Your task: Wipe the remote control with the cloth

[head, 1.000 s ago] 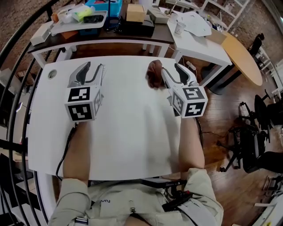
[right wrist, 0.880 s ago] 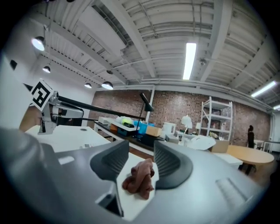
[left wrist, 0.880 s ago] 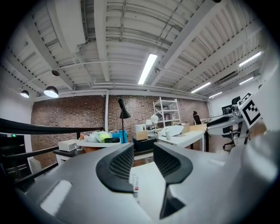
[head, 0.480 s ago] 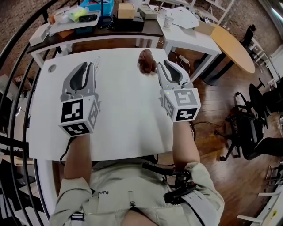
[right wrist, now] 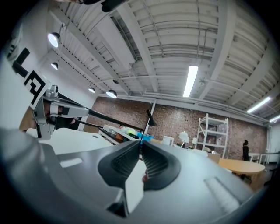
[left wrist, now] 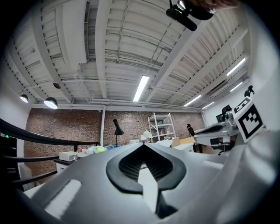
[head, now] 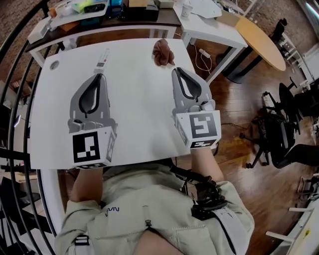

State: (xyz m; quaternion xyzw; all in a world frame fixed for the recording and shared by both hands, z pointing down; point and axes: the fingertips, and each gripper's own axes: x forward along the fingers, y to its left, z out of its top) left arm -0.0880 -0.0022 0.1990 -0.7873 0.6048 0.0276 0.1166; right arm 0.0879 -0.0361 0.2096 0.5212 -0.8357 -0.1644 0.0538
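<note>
The white remote control lies on the far part of the white table, just beyond my left gripper. A crumpled reddish-brown cloth sits near the table's far edge, a little beyond and left of my right gripper. Both grippers hover over the table, their jaws have just been closing, and nothing is between them. In the left gripper view the left gripper points level at the room with its tips together. The right gripper looks the same in its own view.
Behind the table stand a dark shelf table with boxes and a white side table. A round wooden table and office chairs are on the right. A black railing runs along the left.
Both grippers have drawn back toward the person and closed their jaws. The right one has left the cloth, the left one has left the remote; both things stay on the table.
</note>
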